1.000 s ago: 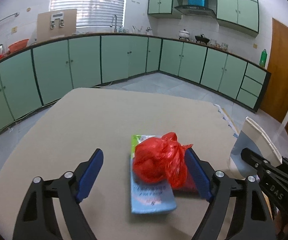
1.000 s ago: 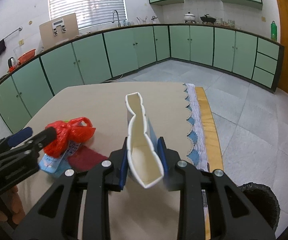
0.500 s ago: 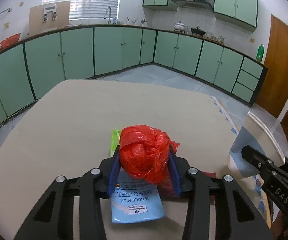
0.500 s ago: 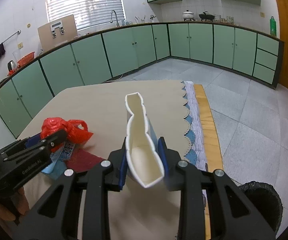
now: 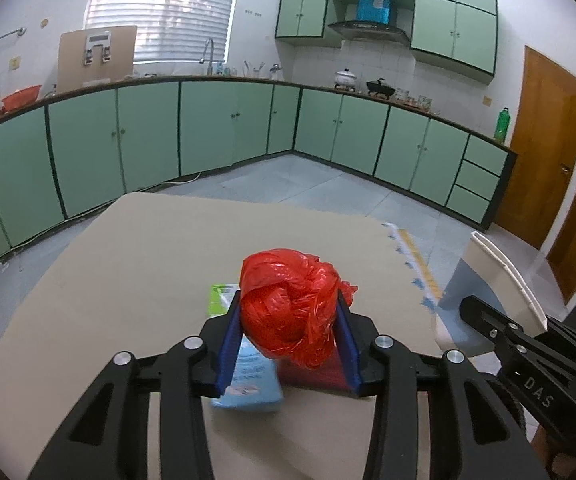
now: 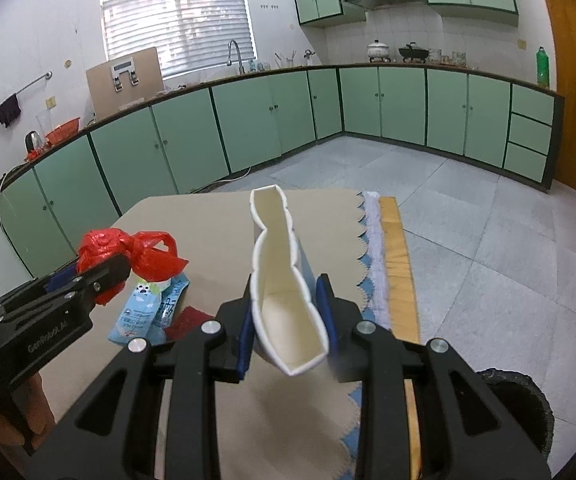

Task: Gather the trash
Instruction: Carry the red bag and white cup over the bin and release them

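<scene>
A crumpled red plastic bag is pinched between the blue pads of my left gripper and hangs a little above the table; the bag also shows at the left of the right wrist view. Under it lie a light-blue milk carton, a green packet and a dark red flat piece. My right gripper is shut on a squashed white paper container, open end towards the camera; the same container shows at the right in the left wrist view.
The beige table has a scalloped cloth edge and a wooden strip on its right side. A dark round bin rim sits low at the right. Green kitchen cabinets line the walls beyond a tiled floor.
My left gripper closed from wide open onto the red bag and lifted it off the milk carton. The right gripper, still holding the white container, rose slightly.
</scene>
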{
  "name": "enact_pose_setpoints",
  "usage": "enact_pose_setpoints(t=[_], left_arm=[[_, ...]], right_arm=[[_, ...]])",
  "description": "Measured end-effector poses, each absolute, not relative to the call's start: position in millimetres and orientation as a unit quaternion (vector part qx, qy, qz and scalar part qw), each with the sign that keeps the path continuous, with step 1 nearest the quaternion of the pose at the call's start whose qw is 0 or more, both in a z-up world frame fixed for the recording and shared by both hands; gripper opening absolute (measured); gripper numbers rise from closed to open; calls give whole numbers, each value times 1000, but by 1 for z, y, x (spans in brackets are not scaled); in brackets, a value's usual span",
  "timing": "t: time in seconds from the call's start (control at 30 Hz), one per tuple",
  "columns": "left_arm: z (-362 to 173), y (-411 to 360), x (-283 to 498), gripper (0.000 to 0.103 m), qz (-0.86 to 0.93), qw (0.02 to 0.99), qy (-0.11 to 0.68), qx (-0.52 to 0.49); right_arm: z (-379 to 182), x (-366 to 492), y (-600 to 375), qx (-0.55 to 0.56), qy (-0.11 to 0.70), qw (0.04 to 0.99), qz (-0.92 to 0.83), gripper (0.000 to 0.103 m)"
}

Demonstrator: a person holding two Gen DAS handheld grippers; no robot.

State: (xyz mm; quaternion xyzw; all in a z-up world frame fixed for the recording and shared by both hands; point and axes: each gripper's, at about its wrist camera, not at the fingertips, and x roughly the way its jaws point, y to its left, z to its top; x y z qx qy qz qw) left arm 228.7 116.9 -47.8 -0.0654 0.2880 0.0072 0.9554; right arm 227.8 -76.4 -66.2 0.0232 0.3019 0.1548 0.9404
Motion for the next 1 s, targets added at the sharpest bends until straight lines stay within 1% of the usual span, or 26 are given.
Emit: enact_pose_setpoints(t=[0.43,1.0], left_arm=[[-31,74,196,42,-33,957,282,-55],[-39,-39,173,42,-125,947,296,-27]], right_arm=[[-50,183,-128,26,294,947,126,28],[-55,126,-233,45,293,954,36,28]])
